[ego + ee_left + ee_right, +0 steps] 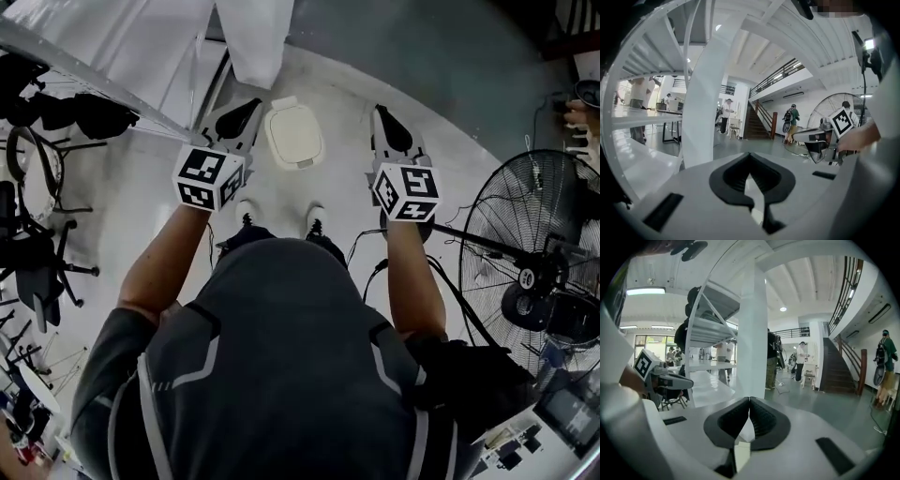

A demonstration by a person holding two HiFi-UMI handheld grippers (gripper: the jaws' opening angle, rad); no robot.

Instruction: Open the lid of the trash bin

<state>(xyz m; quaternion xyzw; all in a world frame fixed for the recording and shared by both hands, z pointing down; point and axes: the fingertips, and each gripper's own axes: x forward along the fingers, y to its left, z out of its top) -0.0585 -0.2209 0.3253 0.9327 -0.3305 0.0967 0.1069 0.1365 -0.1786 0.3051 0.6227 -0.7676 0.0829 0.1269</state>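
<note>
The left gripper (pixel 236 120) and right gripper (pixel 392 129) were clenched, empty. At twelve o'clock the trash bin (pixel 298 161) was closed; its lid (pixel 292 131) should be hooked from below.

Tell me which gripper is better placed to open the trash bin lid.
Left, probably. In the head view the left gripper sits right beside the closed trash bin lid; the right gripper is farther off. Both are shut and empty.
</note>
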